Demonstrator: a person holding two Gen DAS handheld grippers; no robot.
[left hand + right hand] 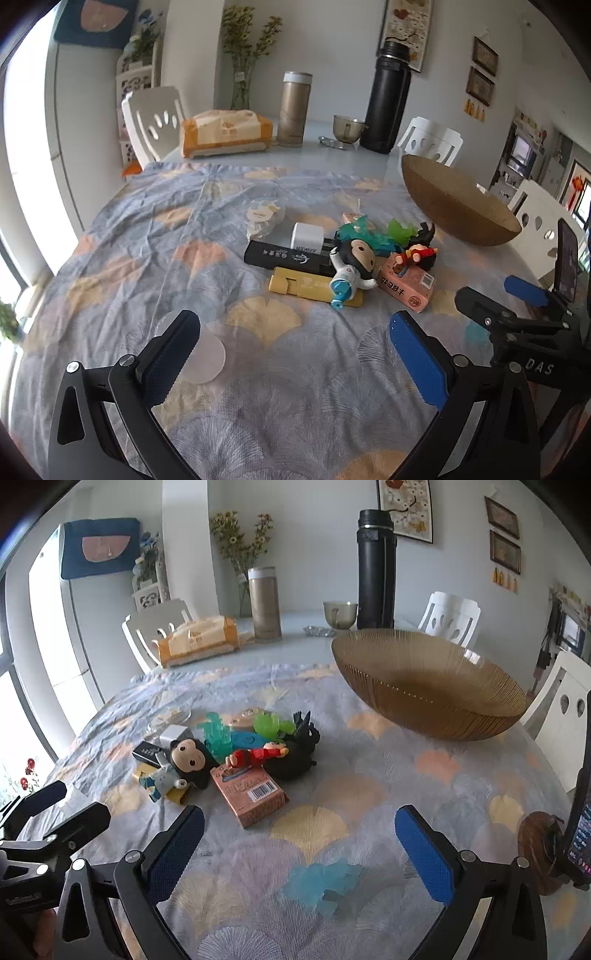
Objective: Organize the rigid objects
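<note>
A pile of small objects lies mid-table on the patterned cloth: a monkey figurine (352,264) (186,762), a pink box (408,284) (249,794), a black flat box (280,254), a yellow stand (306,286), a white charger (306,236), a red doll (258,755), a black toy (295,753), and green and teal plastic pieces (258,725). A large brown ribbed bowl (428,686) (454,205) stands to the right. My left gripper (295,354) is open and empty, short of the pile. My right gripper (299,849) is open and empty, near the pink box.
At the table's far end stand a tissue pack (225,133), a tan tumbler (293,109), a black thermos (388,99) and a small metal cup (347,129). White chairs (155,122) surround the table. A clear disc (207,354) lies by my left finger.
</note>
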